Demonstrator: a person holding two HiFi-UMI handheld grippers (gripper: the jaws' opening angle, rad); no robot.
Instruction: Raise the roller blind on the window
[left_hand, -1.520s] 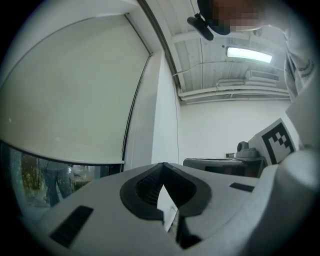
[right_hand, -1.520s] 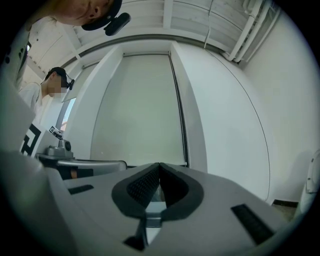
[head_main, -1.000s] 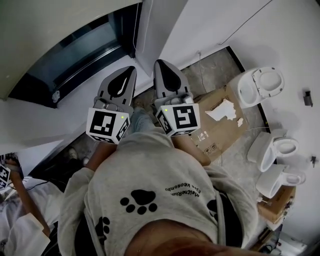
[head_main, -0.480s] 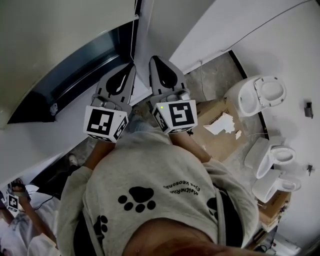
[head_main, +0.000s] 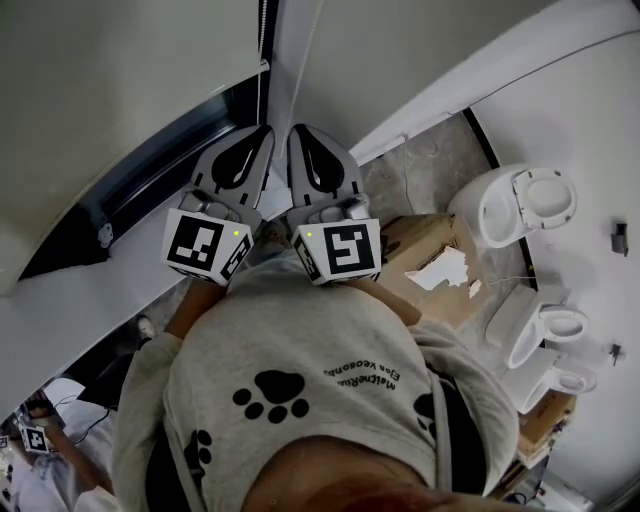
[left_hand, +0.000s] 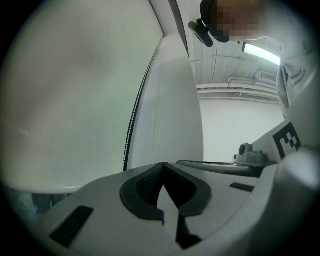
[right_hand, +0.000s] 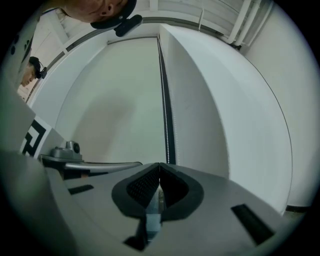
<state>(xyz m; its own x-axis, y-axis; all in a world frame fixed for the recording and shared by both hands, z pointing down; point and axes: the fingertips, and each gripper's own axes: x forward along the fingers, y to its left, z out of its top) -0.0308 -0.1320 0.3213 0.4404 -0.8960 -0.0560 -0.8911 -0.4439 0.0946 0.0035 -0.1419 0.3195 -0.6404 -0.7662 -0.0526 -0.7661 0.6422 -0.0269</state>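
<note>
While my left gripper and right gripper are both closed on nothing, one bead chain just ahead, one roller blind

The pale off-white fabric roller blind hangs lowered over most of the dark-framed window, ahead of the fingers. Its white beaded pull chain hangs vertically just beyond them.

The roller blind and its bead chain run off the head view's top edge.
</note>
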